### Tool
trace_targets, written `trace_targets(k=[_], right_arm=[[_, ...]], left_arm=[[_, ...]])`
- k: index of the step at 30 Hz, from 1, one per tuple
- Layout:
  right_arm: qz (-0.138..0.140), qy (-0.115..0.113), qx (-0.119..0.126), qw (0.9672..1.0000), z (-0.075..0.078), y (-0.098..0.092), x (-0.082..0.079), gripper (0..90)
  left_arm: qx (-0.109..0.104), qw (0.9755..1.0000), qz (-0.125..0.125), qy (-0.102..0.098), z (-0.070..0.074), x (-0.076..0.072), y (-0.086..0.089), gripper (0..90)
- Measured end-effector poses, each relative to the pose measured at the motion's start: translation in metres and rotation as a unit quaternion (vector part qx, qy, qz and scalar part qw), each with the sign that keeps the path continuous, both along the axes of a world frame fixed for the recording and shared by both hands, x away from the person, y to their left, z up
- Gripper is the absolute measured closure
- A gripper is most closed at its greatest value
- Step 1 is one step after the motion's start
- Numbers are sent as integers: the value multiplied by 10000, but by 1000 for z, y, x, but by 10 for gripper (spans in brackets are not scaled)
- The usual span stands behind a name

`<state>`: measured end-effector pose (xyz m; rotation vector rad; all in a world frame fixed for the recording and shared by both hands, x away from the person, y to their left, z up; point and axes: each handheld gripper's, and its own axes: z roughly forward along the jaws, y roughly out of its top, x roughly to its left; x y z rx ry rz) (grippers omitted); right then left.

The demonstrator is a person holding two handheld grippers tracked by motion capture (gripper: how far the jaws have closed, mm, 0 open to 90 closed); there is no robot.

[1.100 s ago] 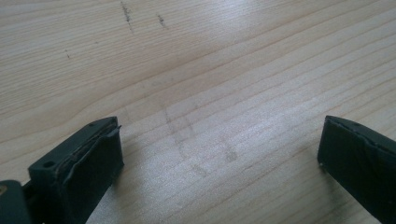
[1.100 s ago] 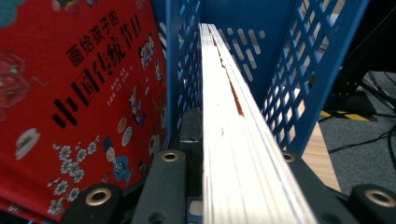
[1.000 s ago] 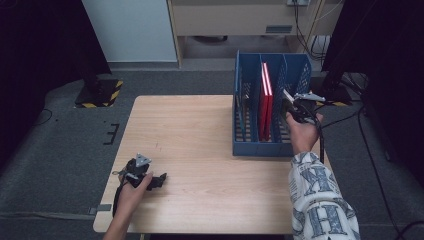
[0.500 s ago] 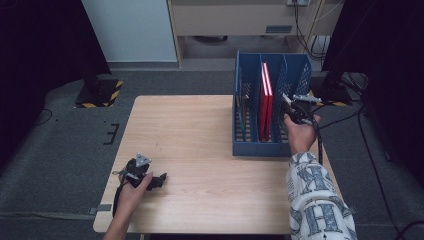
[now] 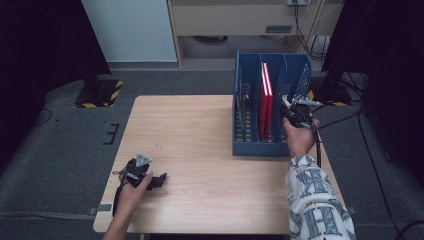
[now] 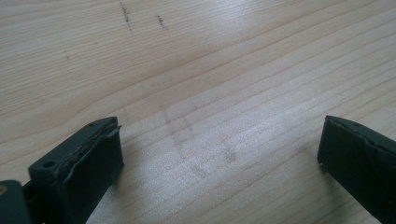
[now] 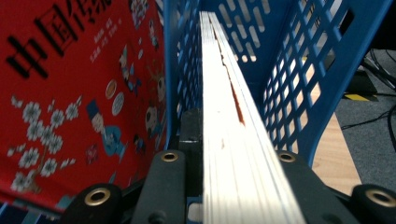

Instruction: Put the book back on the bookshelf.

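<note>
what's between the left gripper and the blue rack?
Bare table top in the high view. The left gripper rests near the front left edge, jaws open; the blue rack stands at the right.

There is one wooden counter [image 5: 210, 150], and on it stands one blue file rack [image 5: 250, 145] with three compartments side by side. Two books can be counted: one red book [image 5: 266, 100] stands upright in the middle compartment, and one book with a white page edge [image 7: 229, 116] sits in the compartment next to it, seen in the right gripper view. Two grippers are in play, the left gripper [image 5: 161, 180] and the right gripper [image 5: 287, 104], one in each of the person's two hands.
</note>
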<state>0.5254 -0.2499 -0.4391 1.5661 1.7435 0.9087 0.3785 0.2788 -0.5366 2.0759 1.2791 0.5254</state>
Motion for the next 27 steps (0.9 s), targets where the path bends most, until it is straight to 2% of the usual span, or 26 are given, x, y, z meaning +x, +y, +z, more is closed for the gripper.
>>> trace_targets(k=[12, 27], right_arm=[[30, 96, -14, 9999, -9, 3, -12, 745], [51, 153, -9, 9999, -13, 5, -15, 740]], left_arm=[[-1, 10000, -7, 1, 0, 0, 0, 0], [0, 10000, -8, 1, 0, 0, 0, 0]])
